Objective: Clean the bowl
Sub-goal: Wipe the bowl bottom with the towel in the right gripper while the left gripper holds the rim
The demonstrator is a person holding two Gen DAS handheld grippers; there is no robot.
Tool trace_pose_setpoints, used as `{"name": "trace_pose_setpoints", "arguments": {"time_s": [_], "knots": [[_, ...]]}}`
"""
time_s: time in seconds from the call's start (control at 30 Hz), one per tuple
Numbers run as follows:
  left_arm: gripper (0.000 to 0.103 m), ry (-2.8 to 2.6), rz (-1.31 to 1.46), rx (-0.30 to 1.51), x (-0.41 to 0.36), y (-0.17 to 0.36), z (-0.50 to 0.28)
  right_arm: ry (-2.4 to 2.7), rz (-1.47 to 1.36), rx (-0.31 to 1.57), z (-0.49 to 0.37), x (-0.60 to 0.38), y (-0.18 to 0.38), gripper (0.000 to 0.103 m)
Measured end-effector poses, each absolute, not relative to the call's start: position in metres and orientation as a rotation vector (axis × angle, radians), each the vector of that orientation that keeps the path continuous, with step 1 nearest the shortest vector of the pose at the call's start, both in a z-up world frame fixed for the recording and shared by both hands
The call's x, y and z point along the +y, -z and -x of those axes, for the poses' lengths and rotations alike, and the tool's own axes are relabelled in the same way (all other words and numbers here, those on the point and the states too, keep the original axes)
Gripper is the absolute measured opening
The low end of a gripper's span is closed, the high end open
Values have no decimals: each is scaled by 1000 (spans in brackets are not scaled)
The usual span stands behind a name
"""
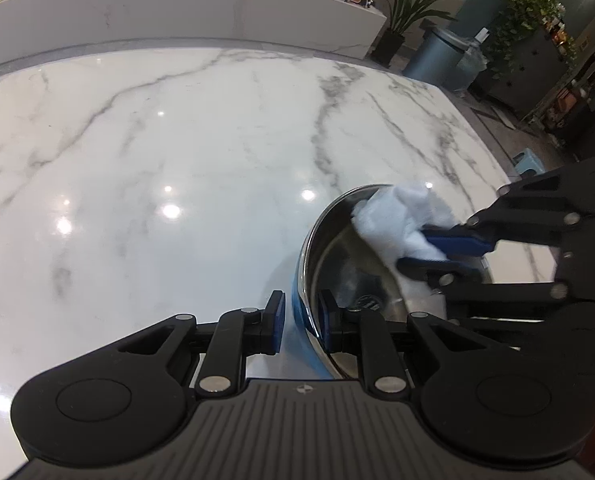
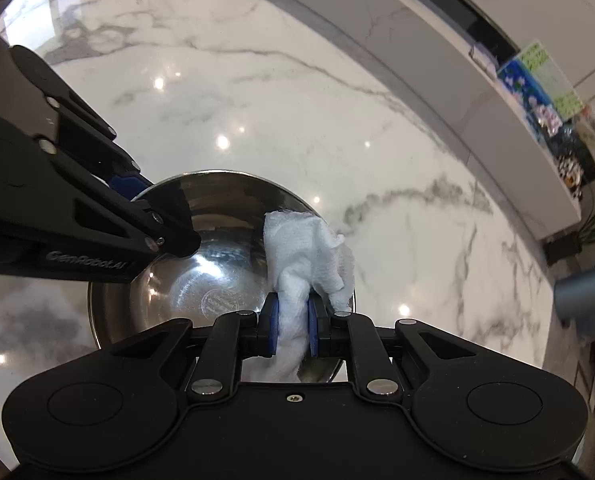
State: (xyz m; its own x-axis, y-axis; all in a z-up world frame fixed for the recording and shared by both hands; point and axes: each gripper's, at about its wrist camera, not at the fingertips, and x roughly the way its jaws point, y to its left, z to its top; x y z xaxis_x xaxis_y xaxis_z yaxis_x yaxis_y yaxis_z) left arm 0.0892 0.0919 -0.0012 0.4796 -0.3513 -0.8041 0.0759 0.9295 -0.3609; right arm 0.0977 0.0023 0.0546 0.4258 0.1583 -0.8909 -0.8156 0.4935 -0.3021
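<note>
A steel bowl [image 1: 337, 256] with a blue outside sits on the white marble counter [image 1: 177, 152]. My left gripper [image 1: 301, 320] is shut on the bowl's near rim, one finger outside and one inside. My right gripper [image 2: 291, 322] is shut on a crumpled white cloth [image 2: 305, 256] and holds it against the inner right wall of the bowl [image 2: 217, 216]. In the left wrist view the right gripper [image 1: 421, 250] reaches in from the right with the cloth [image 1: 397, 216]. In the right wrist view the left gripper [image 2: 149, 196] clamps the bowl's left rim.
A raised white ledge [image 1: 177, 8] runs along the far side of the counter with boxes and small items on it. A grey bin [image 1: 437, 56] and potted plants [image 1: 409, 12] stand beyond the counter's right end.
</note>
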Motion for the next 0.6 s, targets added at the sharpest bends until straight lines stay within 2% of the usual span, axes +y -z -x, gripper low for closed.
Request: {"name": "trace_pose_setpoints", "arguments": {"time_s": [0.23,0.3,0.6], "knots": [[16,276,305,1067,88,8,-90,-756,589,1069,-110,-10,-51,13],[13,274,302,1066,87,9,-90,-770,564,1080,-106,-5,-51,14],[15,269,310,1066,89,8,-89,-845,568,1107,-101,-4,-49,14]]}}
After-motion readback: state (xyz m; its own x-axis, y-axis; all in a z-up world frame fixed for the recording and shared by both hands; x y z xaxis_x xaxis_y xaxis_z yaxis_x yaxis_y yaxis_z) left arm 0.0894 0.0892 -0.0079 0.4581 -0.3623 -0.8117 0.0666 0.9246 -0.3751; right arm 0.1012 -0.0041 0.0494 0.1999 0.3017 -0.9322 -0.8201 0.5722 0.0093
